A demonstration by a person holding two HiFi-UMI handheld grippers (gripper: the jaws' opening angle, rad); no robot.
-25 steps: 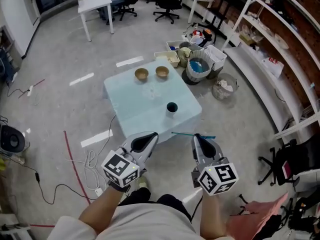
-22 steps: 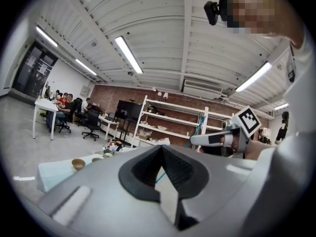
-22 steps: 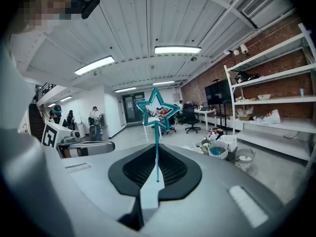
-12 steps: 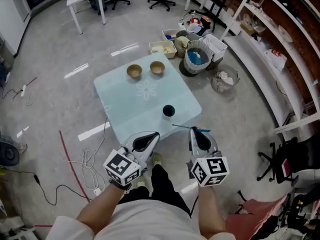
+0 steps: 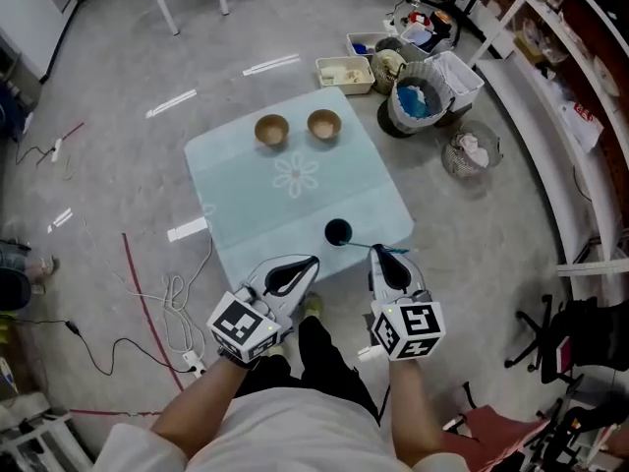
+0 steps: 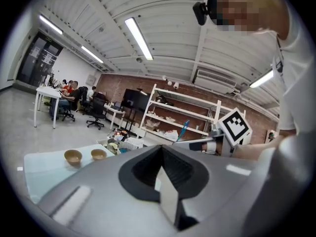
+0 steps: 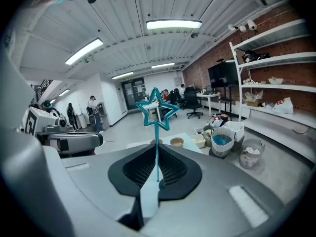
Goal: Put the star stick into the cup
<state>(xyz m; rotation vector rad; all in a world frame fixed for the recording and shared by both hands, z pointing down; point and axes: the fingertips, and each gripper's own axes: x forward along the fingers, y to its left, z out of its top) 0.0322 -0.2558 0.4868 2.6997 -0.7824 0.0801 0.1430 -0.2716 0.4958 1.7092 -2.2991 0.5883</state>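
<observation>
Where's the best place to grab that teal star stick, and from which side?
Grip the star stick by its thin straight shaft, coming from its plain end, as the right claw does now, jaws shut on it. The open star head would probably slip or twist, and this leaves it free.

Teal star stick point(image 7: 157, 149), pale-blue flower-patterned table point(image 5: 356, 165), tan bowls point(image 5: 272, 129)

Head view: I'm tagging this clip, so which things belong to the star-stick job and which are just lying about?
Job in hand:
- star stick, clamped in the right gripper
- cup
- table that the cup stands on

Lying about:
- two bowls at the table's far side
- bins and cables beside the table
</observation>
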